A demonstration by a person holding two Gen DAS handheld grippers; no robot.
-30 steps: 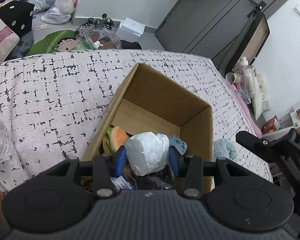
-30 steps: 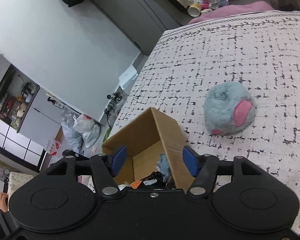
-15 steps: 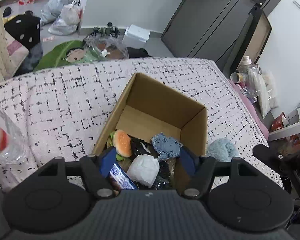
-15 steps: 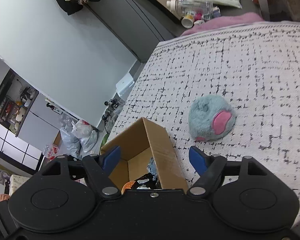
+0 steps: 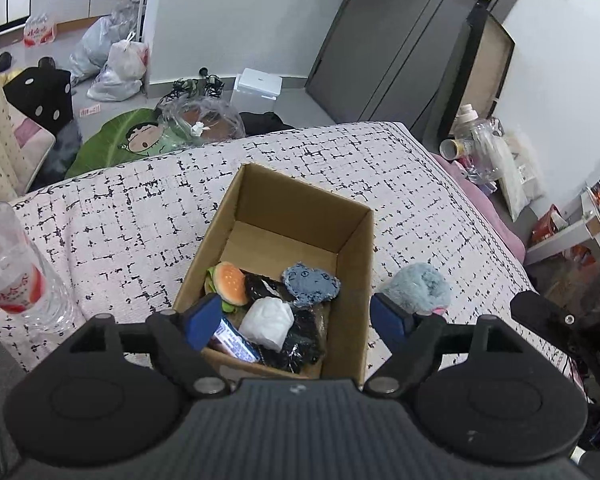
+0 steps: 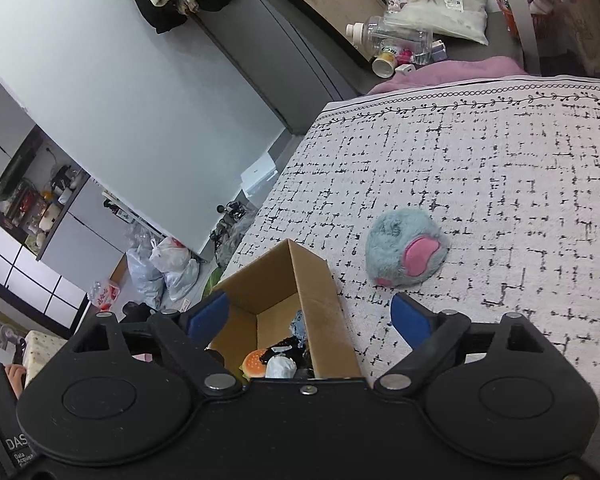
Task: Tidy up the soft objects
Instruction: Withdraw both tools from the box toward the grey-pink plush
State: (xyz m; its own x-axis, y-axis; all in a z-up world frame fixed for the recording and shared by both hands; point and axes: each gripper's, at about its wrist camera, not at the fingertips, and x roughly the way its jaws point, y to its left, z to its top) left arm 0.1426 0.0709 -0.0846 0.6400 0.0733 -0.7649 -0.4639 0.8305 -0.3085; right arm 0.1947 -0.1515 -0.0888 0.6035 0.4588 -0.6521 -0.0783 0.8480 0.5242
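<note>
A cardboard box (image 5: 356, 264) (image 6: 316, 292) stands on the checked bedcover. Inside lie a plush burger (image 5: 230, 282), a blue plush heart (image 5: 310, 283), a white bundle (image 5: 270, 322) and dark wrapped items. My left gripper (image 5: 298, 326) hovers above the box's near end, its jaws opening, nothing between them. A fluffy blue toy with a pink patch (image 6: 406, 252) (image 5: 418, 290) rests on the cover right of the box. My right gripper (image 6: 310, 318) hangs over the box's right wall, jaws opening and empty, the fluffy toy ahead to its right.
A clear water bottle (image 5: 16, 276) stands on the cover at the left. The bedcover (image 6: 480, 160) stretches beyond the fluffy toy. Off the bed lie plastic bags (image 5: 116, 64), a green cartoon mat (image 5: 128, 140) and bottles (image 6: 388, 34) on the floor.
My left gripper let go of the white bundle, which now lies in the box, then rose and spread its jaws. The right gripper drew back upward with jaws widening.
</note>
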